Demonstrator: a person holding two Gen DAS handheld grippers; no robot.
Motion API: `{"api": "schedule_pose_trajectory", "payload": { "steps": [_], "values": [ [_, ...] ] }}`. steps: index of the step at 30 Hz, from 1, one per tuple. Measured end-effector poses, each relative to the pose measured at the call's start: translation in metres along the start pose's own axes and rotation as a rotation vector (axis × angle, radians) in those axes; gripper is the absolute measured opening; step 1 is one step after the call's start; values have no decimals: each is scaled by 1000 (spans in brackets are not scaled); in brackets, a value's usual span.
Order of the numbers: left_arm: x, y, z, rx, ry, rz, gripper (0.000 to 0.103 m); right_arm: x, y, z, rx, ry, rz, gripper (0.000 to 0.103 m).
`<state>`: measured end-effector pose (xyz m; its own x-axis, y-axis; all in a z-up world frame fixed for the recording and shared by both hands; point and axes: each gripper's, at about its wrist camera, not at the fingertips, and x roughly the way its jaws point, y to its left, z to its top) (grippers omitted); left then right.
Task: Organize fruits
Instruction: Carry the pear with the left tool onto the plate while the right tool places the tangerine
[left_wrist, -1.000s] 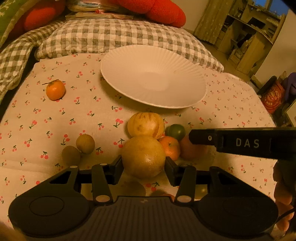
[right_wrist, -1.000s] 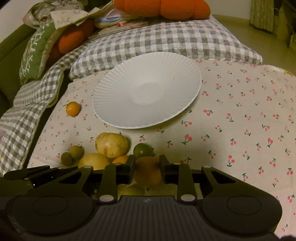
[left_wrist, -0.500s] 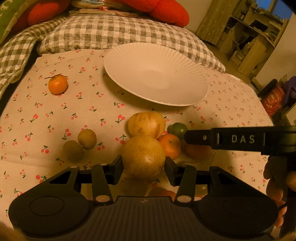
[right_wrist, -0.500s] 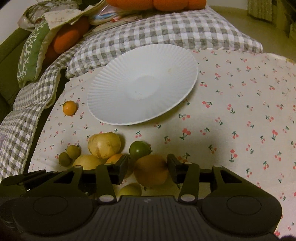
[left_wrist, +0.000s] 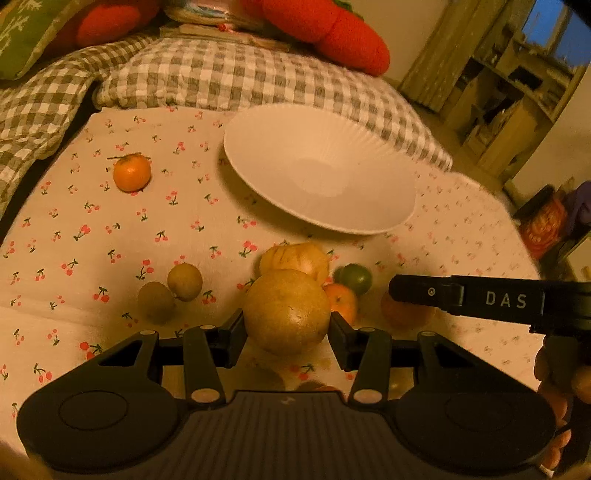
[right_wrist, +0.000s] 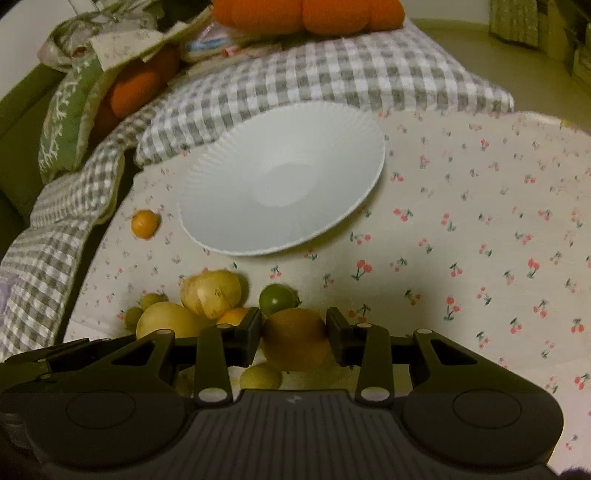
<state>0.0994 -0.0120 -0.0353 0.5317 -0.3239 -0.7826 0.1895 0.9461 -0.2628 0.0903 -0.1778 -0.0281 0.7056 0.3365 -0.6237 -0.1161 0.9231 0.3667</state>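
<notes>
While the left hand-held gripper (left_wrist: 286, 341) clasps a big yellow-brown fruit (left_wrist: 287, 311) on the cherry-print cloth (left_wrist: 110, 229), the right hand-held gripper (right_wrist: 294, 333) is closing around an orange (right_wrist: 295, 338), near the white plate (right_wrist: 236, 206).

A cream tablecloth printed with small red cherries (left_wrist: 110, 236) is covering the surface across the lower and middle parts of both frames. A grey-and-white checked quilt (right_wrist: 332, 74) is lying along the cloth's far edge, spanning the upper part of each frame and draping down the left side. Plush orange-red cushions (left_wrist: 332, 33) are resting on the quilt at the top centre of both views. A green cushion with a pale leaf pattern (right_wrist: 70, 114) is leaning at the upper left of the right wrist view. Wooden shelving (left_wrist: 517, 96) is standing at the upper right of the left wrist view, with a curtain (left_wrist: 436, 55) hanging beside it.
</notes>
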Motion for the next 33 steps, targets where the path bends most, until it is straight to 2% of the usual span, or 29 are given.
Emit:
{"api": "schedule_pose_trajectory", "payload": {
  "steps": [4, 7, 11, 17, 25, 33],
  "values": [
    [-12, 0, 7, -17, -43, -9, 35, -13, -2, 9, -12, -60, -2, 34],
    [-19, 1, 18, -18, -100, 15, 35, -17, -7, 21, 6, -98, -17, 34],
    [-11, -3, 36, 19, -139, 53, 35, -10, -12, 35, 14, -124, -58, 34],
    [-5, -13, 53, 101, -200, 65, 35, -8, -19, 53, 57, -165, -51, 34],
    [22, -19, 63, 138, -174, 29, 35, 14, -29, 58, 105, -154, 42, 34],
    [40, -15, 60, 156, -154, 14, 35, 23, -17, 56, 69, -139, 56, 34]
  ]
}}
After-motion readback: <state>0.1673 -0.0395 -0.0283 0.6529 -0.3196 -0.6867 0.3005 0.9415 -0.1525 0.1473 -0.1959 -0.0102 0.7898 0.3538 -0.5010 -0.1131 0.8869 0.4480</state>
